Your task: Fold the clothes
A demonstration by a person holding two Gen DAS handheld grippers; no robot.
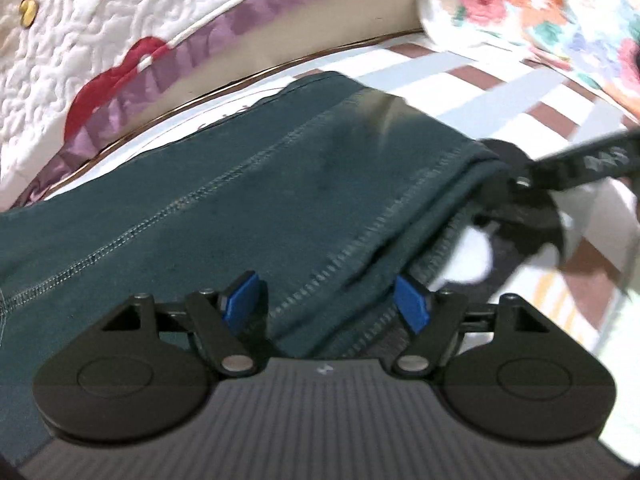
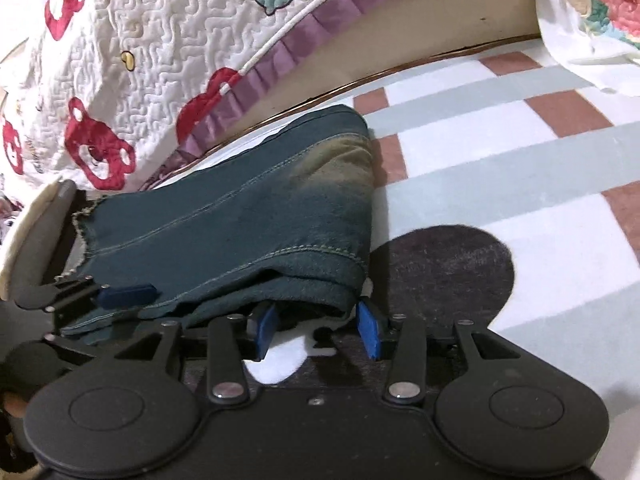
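A dark teal garment [image 2: 240, 216], folded over on itself with pale contrast stitching along its seams, lay on a checked bed sheet [image 2: 500, 152] of white, pale grey and brownish-red squares. Its far edge reached almost to the sheet's border, where a white quilted cover [image 2: 160, 60] with red appliqué shapes and a purple ruffle rose behind it. A floral pillow [image 1: 540, 4] sat at the far right corner.

The left claw [image 1: 326, 304] was spread wide, its blue fingertips [image 1: 242, 300] standing on either side of a stitched hem of the garment, the cloth lying between them without being pinched. In the right wrist view the same claw showed at the left edge, one blue pad resting flat against the folded layers.

The right claw [image 2: 318, 326] was likewise released, its blue fingertips [image 2: 370, 330] parted just below the garment's near corner, with the lower fold of fabric hanging over the gap. A dark round patch [image 2: 452, 264] printed on the sheet lay just right of that corner.
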